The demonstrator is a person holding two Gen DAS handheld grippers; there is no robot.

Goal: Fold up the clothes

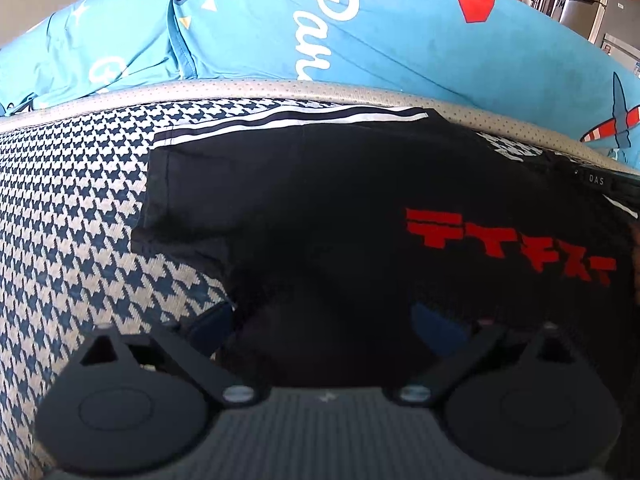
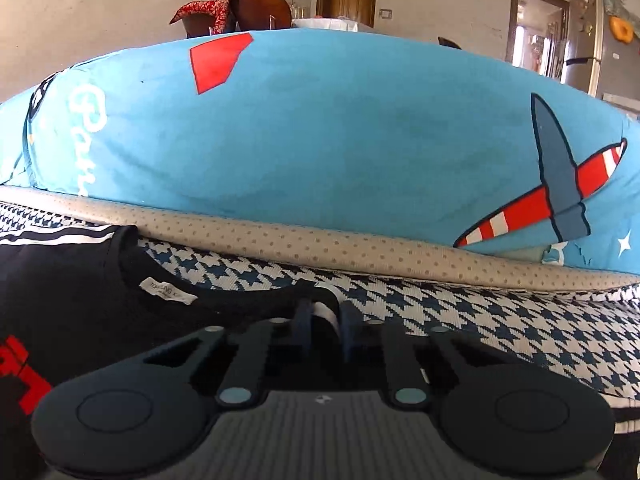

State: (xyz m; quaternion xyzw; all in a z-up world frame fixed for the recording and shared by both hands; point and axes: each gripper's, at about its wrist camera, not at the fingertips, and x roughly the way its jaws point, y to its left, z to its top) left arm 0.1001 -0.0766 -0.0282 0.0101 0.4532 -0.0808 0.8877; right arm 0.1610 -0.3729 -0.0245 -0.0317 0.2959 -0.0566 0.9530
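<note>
my left gripper (image 1: 320,320) spread wide over the black tee (image 1: 320,200), soft knit, blocky red print | right gripper (image 2: 324,328) pinched tight on its striped sleeve edge | tee lies flat on houndstooth woven cover (image 1: 72,220), puffy blue quilt (image 2: 340,140) behind

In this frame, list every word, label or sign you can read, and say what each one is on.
"Par", white script cut off by the mat edge: blue duvet.
"DAS": small tag on the black shirt.
Red block characters: shirt print, stylised, not readable as words.
White neck label: print too small to read.
</note>
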